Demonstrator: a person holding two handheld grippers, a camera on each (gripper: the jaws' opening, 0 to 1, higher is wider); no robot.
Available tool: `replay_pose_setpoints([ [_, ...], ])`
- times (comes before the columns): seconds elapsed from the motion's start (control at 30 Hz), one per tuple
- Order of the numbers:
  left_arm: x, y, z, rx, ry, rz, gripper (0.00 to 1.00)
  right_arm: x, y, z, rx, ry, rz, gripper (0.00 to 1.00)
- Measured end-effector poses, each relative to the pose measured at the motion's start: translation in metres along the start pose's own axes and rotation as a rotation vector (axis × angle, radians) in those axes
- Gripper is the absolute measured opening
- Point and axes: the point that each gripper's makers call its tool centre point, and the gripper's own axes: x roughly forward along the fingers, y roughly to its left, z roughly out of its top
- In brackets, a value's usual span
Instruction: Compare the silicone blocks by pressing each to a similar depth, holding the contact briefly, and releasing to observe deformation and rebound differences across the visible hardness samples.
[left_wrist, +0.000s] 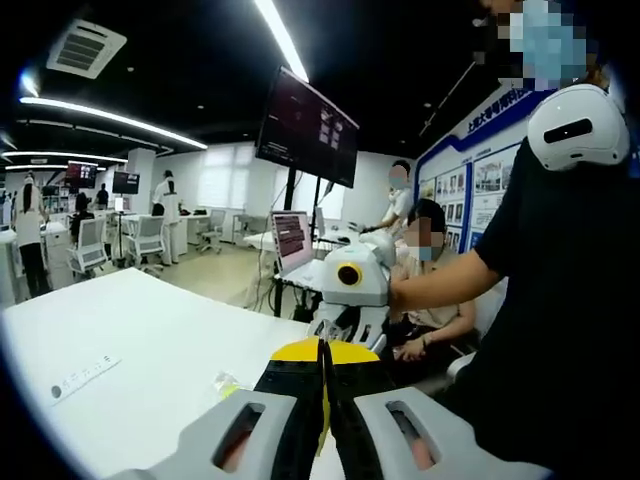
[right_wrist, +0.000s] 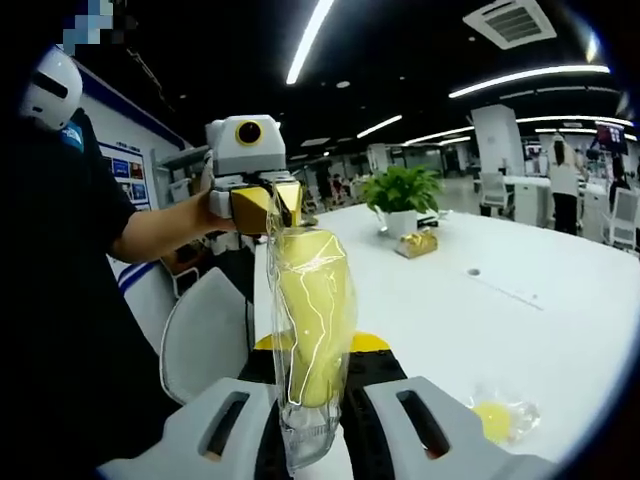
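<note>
White table (left_wrist: 150, 350) runs from 9 to 6 o'clock in the left gripper view; in the right gripper view it spans 1 to 5 o'clock.

Person's dark-sleeved arm (right_wrist: 70, 300) takes up 7–10 o'clock in the right gripper view, with the hand at the left gripper (right_wrist: 268, 205), seen from the front near 11 o'clock. In the left gripper view the same person's arm (left_wrist: 560, 300) sits at 3–5 o'clock, holding the right gripper (left_wrist: 350, 285) just right of centre.

Yellow silicone block in a clear plastic bag (right_wrist: 310, 335) hangs upright along the centre line of the right gripper view. Bottom of the bag is pinched between the right gripper's own jaws at 6 o'clock. Top edge of the bag reaches the left gripper's jaws; looks pinched there, though the contact is small in frame.

In the left gripper view the bag shows edge-on as a thin yellow strip (left_wrist: 323, 400) clamped in the slit between the own black jaws, which are pressed nearly together on it.

Potted green plant (right_wrist: 400, 195) at 12–1 o'clock on the table, small gold package (right_wrist: 415, 243) just in front of it.

Second bagged yellow sample (right_wrist: 497, 417) lies flat on the table at 4 o'clock, well apart from the jaws.

Small clear bag (left_wrist: 225, 385) on the table at 7 o'clock in the left gripper view, near the own jaws; white label strip (left_wrist: 85, 378) at 8 o'clock.
</note>
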Motion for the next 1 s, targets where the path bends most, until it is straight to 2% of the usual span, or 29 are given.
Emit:
replay_pose_setpoints([
  [0.07, 0.002, 0.003, -0.006, -0.015, 0.016, 0.016, 0.0, 0.001, 0.0, -0.008, 0.028, 0.018, 0.018, 0.07],
  [0.1, 0.005, 0.003, -0.01, -0.022, 0.023, 0.017, 0.0, 0.001, -0.001, -0.012, 0.015, 0.018, 0.01, 0.07],
  [0.17, 0.006, 0.006, -0.017, -0.038, 0.037, 0.033, 0.0, 0.001, -0.004, -0.02, 0.045, 0.025, 0.002, 0.09],
  [0.33, 0.009, 0.001, -0.029, -0.041, 0.055, 0.035, 0.0, 0.001, 0.0, -0.033, 0.076, 0.033, 0.01, 0.14],
  [0.4, 0.01, 0.004, -0.034, -0.052, 0.057, 0.048, 0.0, 0.001, -0.003, -0.045, 0.074, 0.112, -0.01, 0.18],
  [0.47, 0.013, 0.006, -0.039, -0.084, 0.047, 0.045, 0.0, 0.001, -0.003, -0.05, 0.027, 0.14, -0.012, 0.21],
  [0.6, 0.018, 0.007, -0.04, -0.094, 0.04, 0.046, 0.0, -0.001, -0.006, -0.052, 0.046, 0.146, -0.03, 0.29],
  [0.7, 0.02, 0.005, -0.037, -0.094, 0.029, 0.036, 0.0, -0.003, -0.008, -0.042, 0.032, 0.083, -0.056, 0.39],
  [0.73, 0.02, 0.005, -0.035, -0.096, 0.022, 0.036, 0.0, -0.003, -0.009, -0.041, 0.04, 0.073, -0.063, 0.43],
  [0.87, 0.02, 0.006, -0.03, -0.091, 0.009, 0.04, 0.0, -0.003, -0.019, -0.032, 0.047, 0.033, -0.117, 0.68],
  [1.0, 0.016, 0.007, -0.027, -0.093, -0.003, 0.053, 0.0, -0.004, -0.025, -0.024, 0.0, 0.019, -0.161, 0.82],
])
